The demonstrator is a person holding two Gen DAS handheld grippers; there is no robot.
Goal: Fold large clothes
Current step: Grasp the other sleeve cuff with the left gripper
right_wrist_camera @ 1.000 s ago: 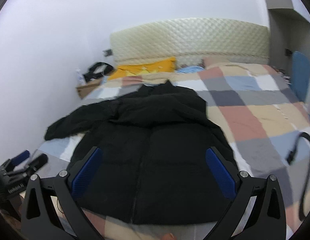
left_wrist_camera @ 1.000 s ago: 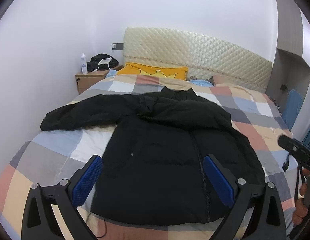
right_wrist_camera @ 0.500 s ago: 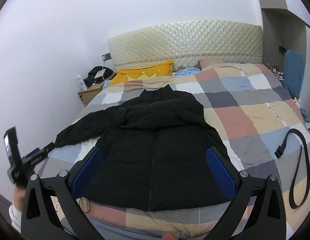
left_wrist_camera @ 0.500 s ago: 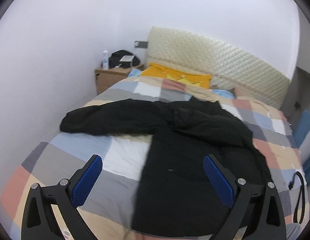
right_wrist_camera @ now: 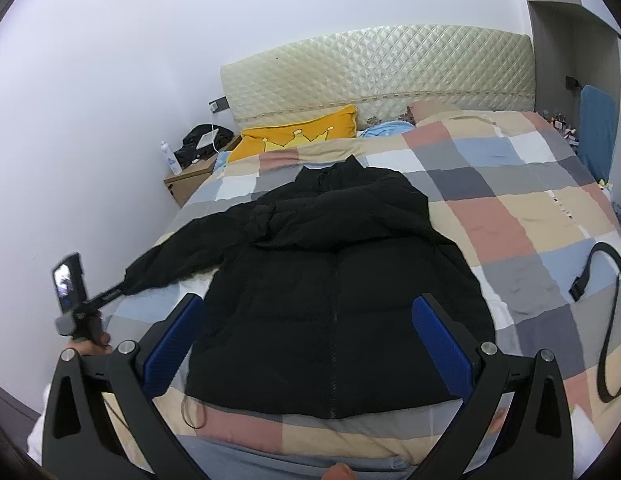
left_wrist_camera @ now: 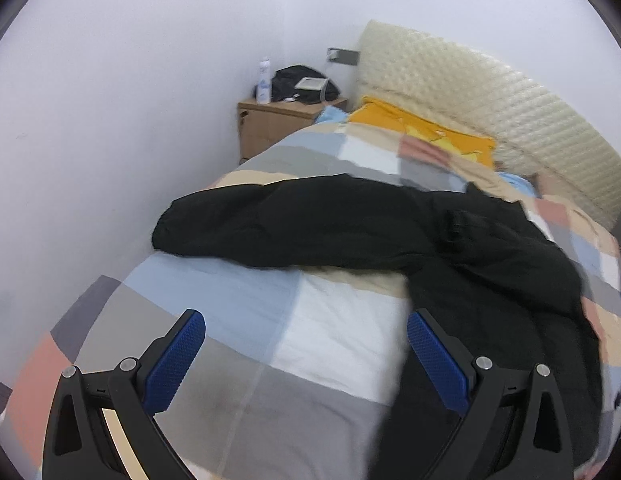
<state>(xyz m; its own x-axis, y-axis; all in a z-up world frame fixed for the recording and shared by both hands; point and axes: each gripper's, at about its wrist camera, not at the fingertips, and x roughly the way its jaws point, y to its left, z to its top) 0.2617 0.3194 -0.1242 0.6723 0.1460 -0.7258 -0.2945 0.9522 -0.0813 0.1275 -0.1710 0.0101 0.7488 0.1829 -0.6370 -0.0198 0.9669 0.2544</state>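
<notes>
A black puffer jacket (right_wrist_camera: 334,272) lies flat, front up and zipped, on the checked bed cover (right_wrist_camera: 510,224). Its left sleeve (left_wrist_camera: 278,224) stretches out toward the wall; the other sleeve lies folded across the chest. My left gripper (left_wrist_camera: 306,344) is open and empty, hovering over the bare cover below that sleeve. In the right wrist view the left gripper (right_wrist_camera: 110,292) shows at the sleeve's cuff (right_wrist_camera: 146,272). My right gripper (right_wrist_camera: 310,328) is open and empty, above the jacket's hem at the foot of the bed.
A wall runs along the bed's left side. A wooden nightstand (left_wrist_camera: 278,124) with a bottle and a black bag stands by the quilted headboard (right_wrist_camera: 374,68). A yellow pillow (right_wrist_camera: 298,136) lies at the head. A black strap (right_wrist_camera: 606,280) lies on the cover at right.
My left gripper has swung left from over the jacket's body to the outstretched sleeve near the wall. My right gripper has pulled back and risen slightly. The jacket has not moved.
</notes>
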